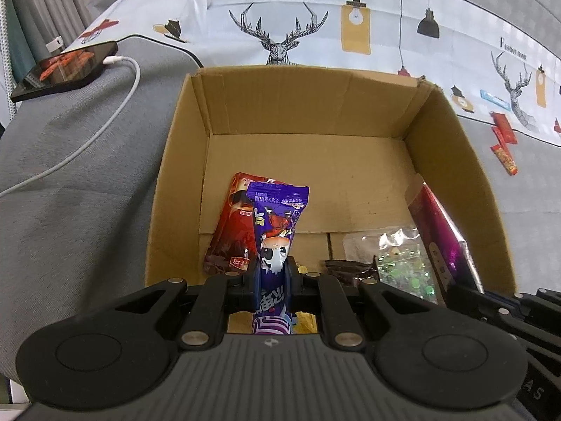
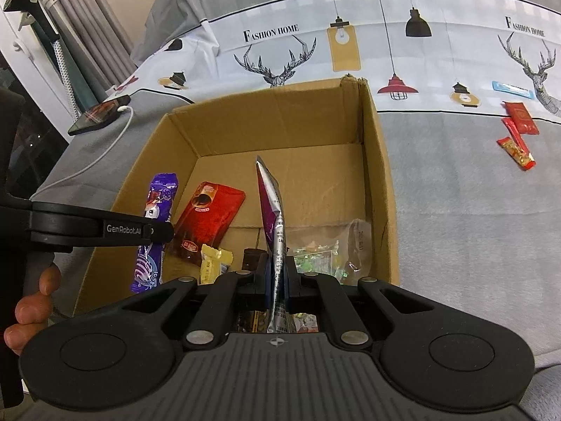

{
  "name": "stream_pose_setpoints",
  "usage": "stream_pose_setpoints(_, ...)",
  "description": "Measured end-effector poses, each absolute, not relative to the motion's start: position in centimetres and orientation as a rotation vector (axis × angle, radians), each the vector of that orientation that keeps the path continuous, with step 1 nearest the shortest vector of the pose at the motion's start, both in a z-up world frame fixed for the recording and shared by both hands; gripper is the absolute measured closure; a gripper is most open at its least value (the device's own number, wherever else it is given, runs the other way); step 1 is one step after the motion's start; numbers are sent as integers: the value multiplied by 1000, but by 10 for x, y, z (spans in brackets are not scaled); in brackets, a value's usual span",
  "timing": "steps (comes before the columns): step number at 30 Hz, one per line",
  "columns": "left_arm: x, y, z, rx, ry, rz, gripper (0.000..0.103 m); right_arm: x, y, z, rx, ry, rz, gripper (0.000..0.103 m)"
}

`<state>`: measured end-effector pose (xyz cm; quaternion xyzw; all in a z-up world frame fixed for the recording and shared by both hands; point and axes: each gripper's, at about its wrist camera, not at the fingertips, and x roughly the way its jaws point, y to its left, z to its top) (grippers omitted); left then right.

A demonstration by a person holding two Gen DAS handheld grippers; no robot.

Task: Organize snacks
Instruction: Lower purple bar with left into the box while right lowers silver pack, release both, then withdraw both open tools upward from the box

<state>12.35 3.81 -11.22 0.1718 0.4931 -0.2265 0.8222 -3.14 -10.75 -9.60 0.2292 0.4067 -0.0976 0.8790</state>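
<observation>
My left gripper (image 1: 272, 273) pinches a purple snack packet (image 1: 277, 224) around its middle, the packet standing upright between the pressed pads with its crimped top end over the open cardboard box (image 1: 182, 161). My right gripper (image 2: 277, 277) is clamped on a magenta and silver sachet (image 2: 271, 207), which also stands on edge and reaches up over the inside of the box. Both grippers sit at the near rim of the box.

On the box floor lies a red packet (image 2: 210, 217), leaning toward the left wall just behind the purple one. Near it, in the right wrist view, is a small yellow wrapped sweet (image 2: 214, 259), and beside that a dark brown wrapper (image 1: 347, 270). A clear bag of green-flecked sweets (image 2: 329, 249) rests in the near right corner.

The box sits on a grey bed cover (image 1: 77, 182) with a deer and lamp print along the far side. To the right of the box, well apart from it, a few red sachets (image 2: 519, 129) and a blue one (image 2: 512, 89) lie on the cover. At the far left a phone (image 1: 66, 66) lies with a white cable (image 1: 105, 126) plugged into it. My fingers (image 2: 31, 308) show around the left handle.
</observation>
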Motion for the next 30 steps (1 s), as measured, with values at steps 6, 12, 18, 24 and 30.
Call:
stream_pose_setpoints(6,128,38,-118,364,1064,-470,84,-26,-108,-102,478,862,-207,95)
stream_pose_setpoints(12,121,51,-100,319,981,-418,0,-27,-107,-99,485,874,-197,43)
stream_pose_setpoints(18,95,69,-81,324,984,-442,0,-46,-96,-78,465,842,-214,17)
stream_pose_setpoints(24,60,92,-60,298,963,-438,0,-75,-73,-53,419,798,-190,12)
stream_pose_setpoints(30,27,111,-43,297,939,-420,0,-102,-55,-34,400,776,-195,8)
